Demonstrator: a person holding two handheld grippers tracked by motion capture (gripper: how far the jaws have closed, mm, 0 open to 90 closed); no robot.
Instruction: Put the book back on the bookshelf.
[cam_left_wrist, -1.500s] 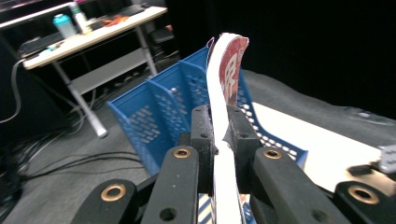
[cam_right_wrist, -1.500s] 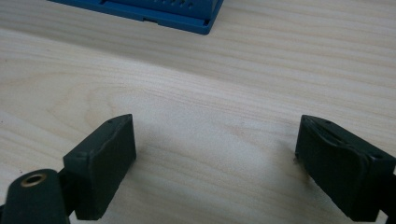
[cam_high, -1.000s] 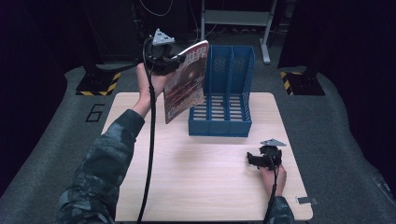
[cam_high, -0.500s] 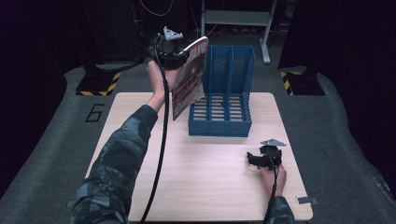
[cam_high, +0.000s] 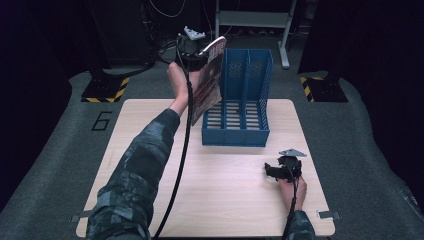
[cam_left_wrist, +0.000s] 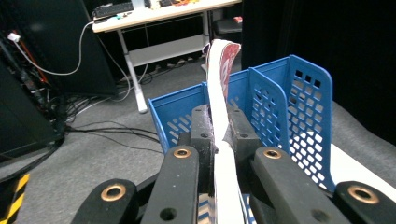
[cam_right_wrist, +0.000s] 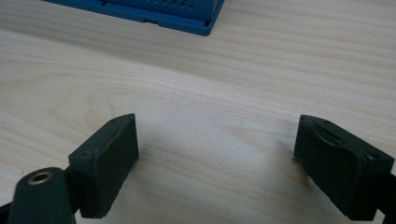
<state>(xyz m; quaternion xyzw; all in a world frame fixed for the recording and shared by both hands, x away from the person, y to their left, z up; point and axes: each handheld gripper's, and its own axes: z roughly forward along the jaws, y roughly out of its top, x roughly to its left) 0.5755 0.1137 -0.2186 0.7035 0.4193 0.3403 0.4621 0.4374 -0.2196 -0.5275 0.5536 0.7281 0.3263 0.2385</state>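
- Over the last second the left gripper (cam_high: 194, 50) carried the magazine (cam_high: 209, 80) across from the left, toward the blue file holder (cam_high: 240, 100); a second earlier it hung clear of the holder, out to the left.
- The magazine stood tilted, its upper edge level with the holder's top and its lower corner over the leftmost slot, not yet lowered in.
- In the left gripper view the fingers (cam_left_wrist: 201, 130) were clenched on the magazine's (cam_left_wrist: 223, 70) edge, the pages rising between them above the holder (cam_left_wrist: 289, 107).
- My reading: the carry was nearly over; lining up and lowering into a slot remained.
- The right gripper (cam_high: 285, 169) had not moved, resting on the worktop (cam_high: 150, 125) near its front right corner, fingers (cam_right_wrist: 105, 158) spread wide with nothing between them.
- Count: one magazine, one file holder with three slots, two grippers, one worktop.
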